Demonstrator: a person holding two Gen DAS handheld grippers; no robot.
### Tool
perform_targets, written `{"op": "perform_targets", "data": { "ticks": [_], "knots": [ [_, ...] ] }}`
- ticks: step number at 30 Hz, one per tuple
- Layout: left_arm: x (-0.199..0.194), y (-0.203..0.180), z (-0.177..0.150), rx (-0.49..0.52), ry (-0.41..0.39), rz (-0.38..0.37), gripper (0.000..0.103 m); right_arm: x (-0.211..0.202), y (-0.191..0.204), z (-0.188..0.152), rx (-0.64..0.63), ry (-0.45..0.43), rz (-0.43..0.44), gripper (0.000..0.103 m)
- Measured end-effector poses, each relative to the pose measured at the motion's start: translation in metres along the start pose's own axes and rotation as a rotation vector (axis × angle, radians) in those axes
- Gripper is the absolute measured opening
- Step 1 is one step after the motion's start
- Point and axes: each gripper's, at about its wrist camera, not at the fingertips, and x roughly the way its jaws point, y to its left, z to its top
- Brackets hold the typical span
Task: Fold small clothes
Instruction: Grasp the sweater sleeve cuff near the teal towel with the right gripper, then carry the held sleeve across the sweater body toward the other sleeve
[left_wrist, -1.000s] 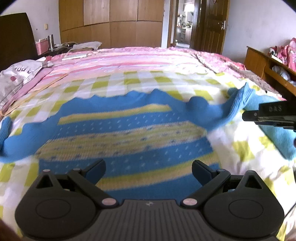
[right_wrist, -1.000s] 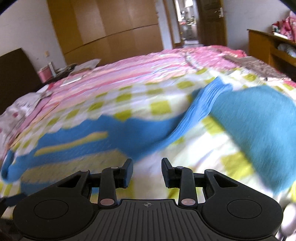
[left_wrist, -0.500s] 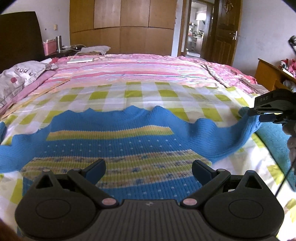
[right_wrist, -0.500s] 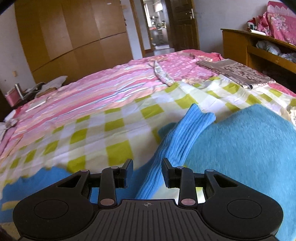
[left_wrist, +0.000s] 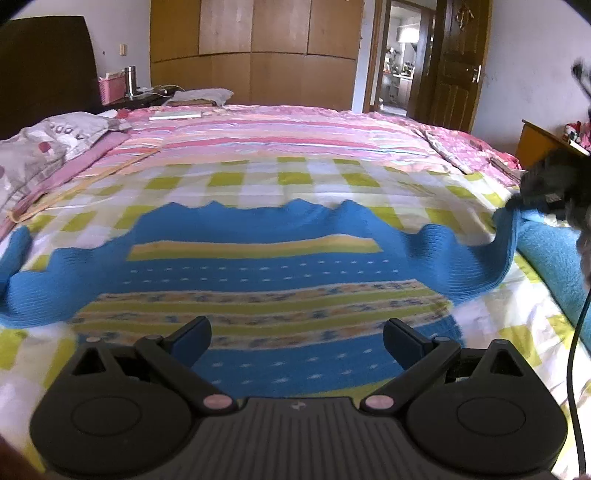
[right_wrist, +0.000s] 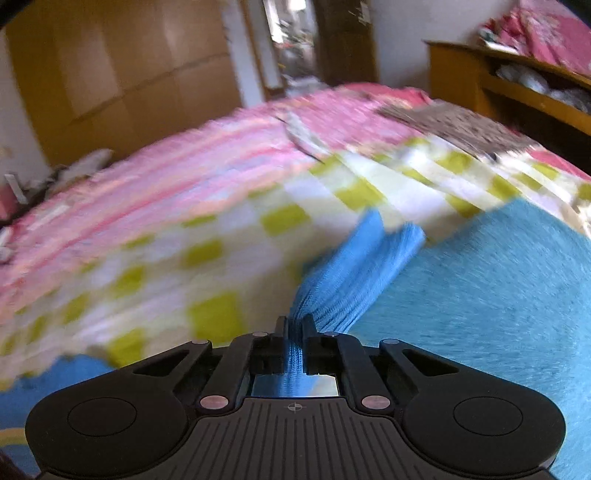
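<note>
Right gripper (right_wrist: 294, 325), frame bottom centre, jaws just closed, clamping the blue sweater (left_wrist: 258, 266) sleeve (right_wrist: 351, 280); left gripper (left_wrist: 297, 338) wide open, empty, over its lower body.

The left gripper (left_wrist: 297, 338) is angled downward with its jaws spread wide and nothing between them. The right gripper (right_wrist: 294, 326) has just closed, pinching the blue sleeve (right_wrist: 354, 280).
</note>
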Motion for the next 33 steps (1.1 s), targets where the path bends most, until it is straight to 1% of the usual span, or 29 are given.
{"op": "perform_targets", "data": {
  "ticks": [2, 5, 7, 8, 10, 12, 13, 15, 16, 18, 20, 23, 27, 30, 32, 33],
  "knots": [
    [-0.008, 0.013, -0.005, 0.001, -0.006, 0.014, 0.103, -0.018, 0.029, -0.003, -0.046, -0.029, 0.095, 0.006],
    [-0.022, 0.035, -0.015, -0.006, -0.012, 0.034, 0.103, -0.041, 0.084, -0.017, -0.148, -0.05, 0.269, 0.006],
    [-0.031, 0.051, -0.024, -0.004, -0.016, 0.059, 0.103, -0.055, 0.125, -0.038, -0.243, -0.052, 0.373, 0.006],
    [-0.034, 0.058, -0.029, -0.002, -0.017, 0.072, 0.103, -0.06, 0.149, -0.054, -0.305, -0.045, 0.426, 0.006],
    [-0.04, 0.073, -0.041, -0.003, -0.017, 0.1, 0.103, -0.061, 0.186, -0.088, -0.426, -0.013, 0.492, 0.007],
    [-0.043, 0.087, -0.051, -0.009, -0.013, 0.117, 0.103, -0.054, 0.214, -0.122, -0.537, 0.058, 0.525, 0.007],
    [-0.044, 0.094, -0.056, -0.015, -0.012, 0.122, 0.103, -0.049, 0.227, -0.142, -0.6, 0.103, 0.527, 0.007],
    [-0.045, 0.106, -0.064, -0.035, -0.007, 0.127, 0.103, -0.043, 0.24, -0.169, -0.676, 0.147, 0.51, 0.009],
    [-0.044, 0.111, -0.068, -0.048, -0.003, 0.124, 0.103, -0.042, 0.244, -0.179, -0.716, 0.155, 0.495, 0.01],
    [-0.042, 0.12, -0.071, -0.064, -0.001, 0.102, 0.103, -0.047, 0.252, -0.196, -0.803, 0.137, 0.468, 0.012],
    [-0.04, 0.125, -0.071, -0.059, -0.006, 0.084, 0.103, -0.052, 0.255, -0.199, -0.854, 0.12, 0.454, 0.012],
    [-0.042, 0.131, -0.072, -0.05, -0.027, 0.084, 0.103, -0.054, 0.253, -0.192, -0.832, 0.131, 0.446, 0.012],
    [-0.045, 0.143, -0.07, -0.075, -0.038, 0.071, 0.103, -0.046, 0.248, -0.171, -0.667, 0.182, 0.472, 0.014],
    [-0.046, 0.145, -0.07, -0.072, -0.05, 0.08, 0.103, -0.035, 0.249, -0.158, -0.539, 0.21, 0.468, 0.026],
    [-0.046, 0.146, -0.069, -0.072, -0.054, 0.082, 0.103, -0.028, 0.253, -0.151, -0.477, 0.216, 0.46, 0.027],
    [-0.045, 0.147, -0.069, -0.075, -0.054, 0.08, 0.103, -0.024, 0.256, -0.15, -0.47, 0.218, 0.439, 0.027]
  ]
}}
